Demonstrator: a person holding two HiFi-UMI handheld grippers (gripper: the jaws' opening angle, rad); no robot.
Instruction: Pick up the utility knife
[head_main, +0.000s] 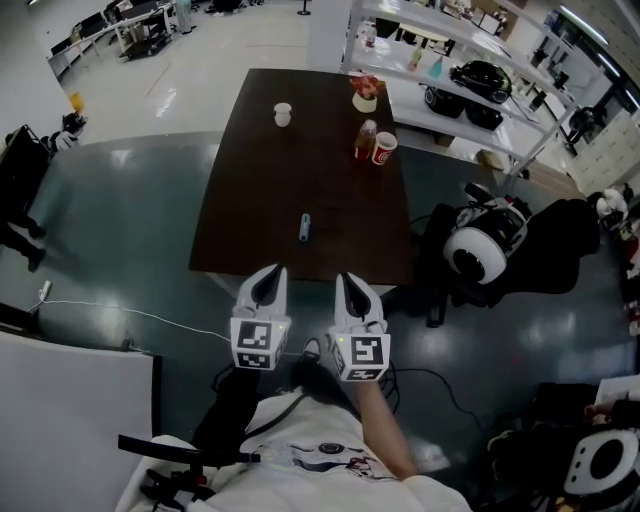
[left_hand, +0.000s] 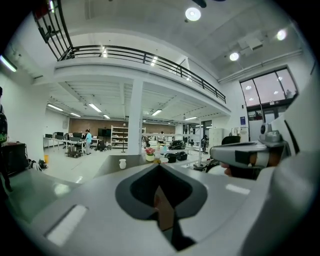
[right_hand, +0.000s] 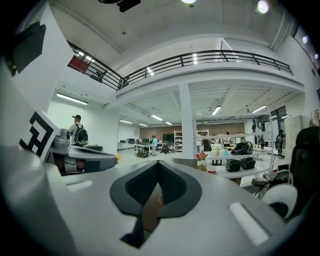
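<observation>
While both claws hang side by side over the floor (head_main: 130, 230), just short of the near edge of the dark worktop (head_main: 250, 200), the utility knife (head_main: 304, 227) lies flat on that worktop; it sits close to the near edge, about midway across, well apart from either claw and from everything else there.

The left claw (head_main: 270, 283) has its jaws together with nothing between them, as its own view shows at the tips (left_hand: 159, 166); the right claw (head_main: 352, 292) is likewise closed and empty (right_hand: 159, 163). Each claw shows in the other's view (level and pointing towards the worktop).

Containers stand at the far end of the worktop. A small white cup (head_main: 283, 115) stands alone towards the left; what it holds cannot be made out. A pale pot (head_main: 365, 102) at the far right corner holds red flowers (head_main: 366, 84). Nearer, along the right edge, a bottle (head_main: 365, 138) with something amber inside stands upright; a red-and-white cup (head_main: 384, 149) stands just beside it, its mouth open upward and its inside pale.

White shelves (head_main: 470, 95) beyond the right side carry dark, rounded things; these are too small to name.
</observation>
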